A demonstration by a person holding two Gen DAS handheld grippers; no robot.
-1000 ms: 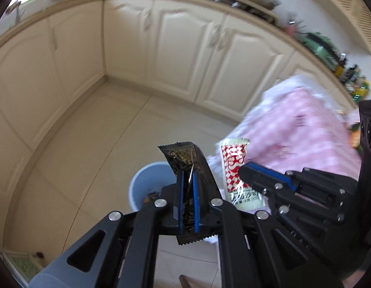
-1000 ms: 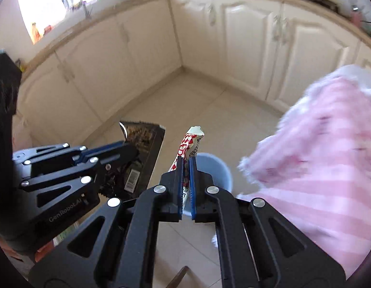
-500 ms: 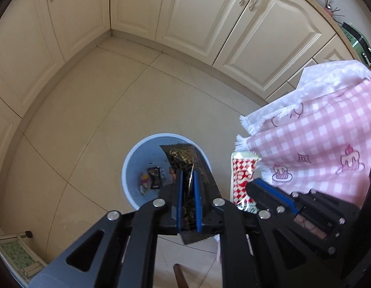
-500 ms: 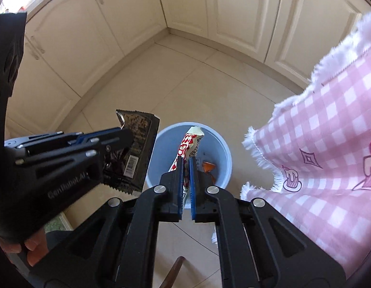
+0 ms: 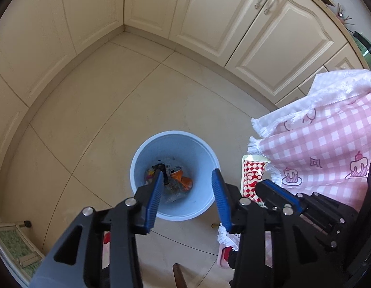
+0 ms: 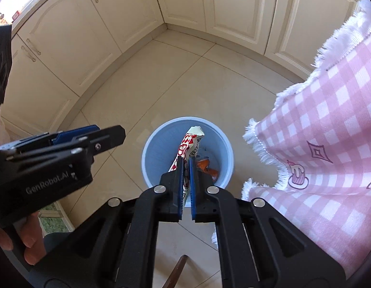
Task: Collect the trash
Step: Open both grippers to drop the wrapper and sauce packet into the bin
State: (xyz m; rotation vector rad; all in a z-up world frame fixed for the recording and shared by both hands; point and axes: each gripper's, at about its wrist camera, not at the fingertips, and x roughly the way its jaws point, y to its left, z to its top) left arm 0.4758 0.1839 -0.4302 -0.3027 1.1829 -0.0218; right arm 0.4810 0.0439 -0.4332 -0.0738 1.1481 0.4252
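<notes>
Right wrist view: the right gripper (image 6: 186, 165) is pinched on the red-checkered wrapper (image 6: 187, 144), long axis pointing up-frame, hanging right over the blue bin (image 6: 147, 158) at lower centre. So it just needs letting go. Left gripper (image 5: 187, 180) is wide apart, holding nothing, above the same bin.

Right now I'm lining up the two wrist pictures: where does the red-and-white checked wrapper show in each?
Left wrist view: the red-and-white checked wrapper stands right of centre, beside the blue bin, gripped by the right gripper.
Right wrist view: centre, sticking up between the right gripper's fingers, in front of the bin's mouth.
Shared landmark: the blue bin, with the pink checked cloth to its right.
</notes>
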